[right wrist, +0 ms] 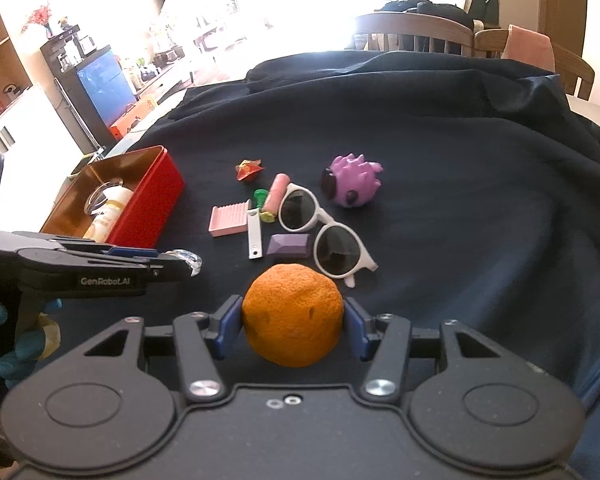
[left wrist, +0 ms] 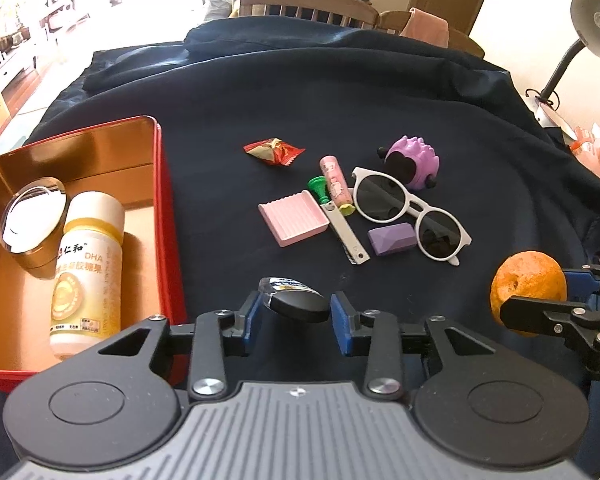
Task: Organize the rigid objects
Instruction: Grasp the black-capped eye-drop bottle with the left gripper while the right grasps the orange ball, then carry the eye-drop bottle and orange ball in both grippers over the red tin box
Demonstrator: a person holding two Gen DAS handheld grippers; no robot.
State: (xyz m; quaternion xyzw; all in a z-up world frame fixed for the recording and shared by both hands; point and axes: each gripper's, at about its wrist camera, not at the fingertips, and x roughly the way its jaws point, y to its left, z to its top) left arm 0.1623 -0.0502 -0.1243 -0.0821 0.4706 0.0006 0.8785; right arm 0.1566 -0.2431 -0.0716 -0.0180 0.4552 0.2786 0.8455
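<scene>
Crosswise, small bottle (left wrist: 294, 300) between pads.

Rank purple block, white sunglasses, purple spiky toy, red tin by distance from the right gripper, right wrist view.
From the right gripper, which holds the orange:
1. Purple block, just ahead.
2. White sunglasses, ahead, slightly right.
3. Purple spiky toy, farther back, right.
4. Red tin, far left; close to the toy's distance, too close to rank firmly.

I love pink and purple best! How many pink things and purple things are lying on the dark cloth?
Pink: 2 (ridged tray, tube)
Purple: 2 (spiky toy, block)
Total: 4
</scene>
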